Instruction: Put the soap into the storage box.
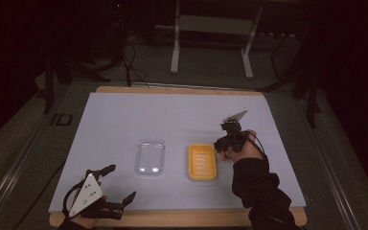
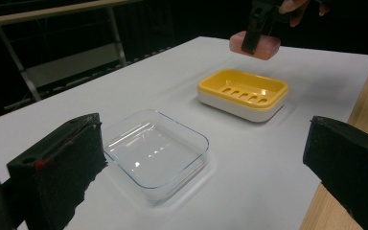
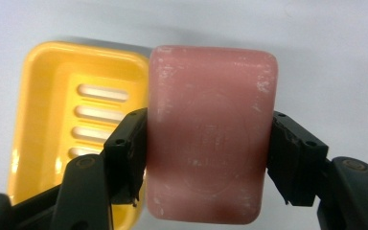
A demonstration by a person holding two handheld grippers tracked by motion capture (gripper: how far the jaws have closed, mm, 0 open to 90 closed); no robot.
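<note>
- The right gripper [image 3: 210, 158] has its jaws clamped on the two long sides of a pink soap bar [image 3: 211, 129], held flat and clear of the bench.
- In the right gripper view the yellow soap dish [image 3: 52, 110] lies just to one side of the bar, partly under its edge; the bar's long axis runs the same way as the dish's.
- My judgement: the coming move is a short sideways shift over the dish, then down, and the right hand is much the nearer.
- The left gripper [image 1: 117, 189] rests at the near bench edge, jaws wide and holding nothing.
- A clear plastic lid or tray [image 1: 149, 156] lies beside the dish on the white bench [image 1: 124, 115] sheet.
</note>
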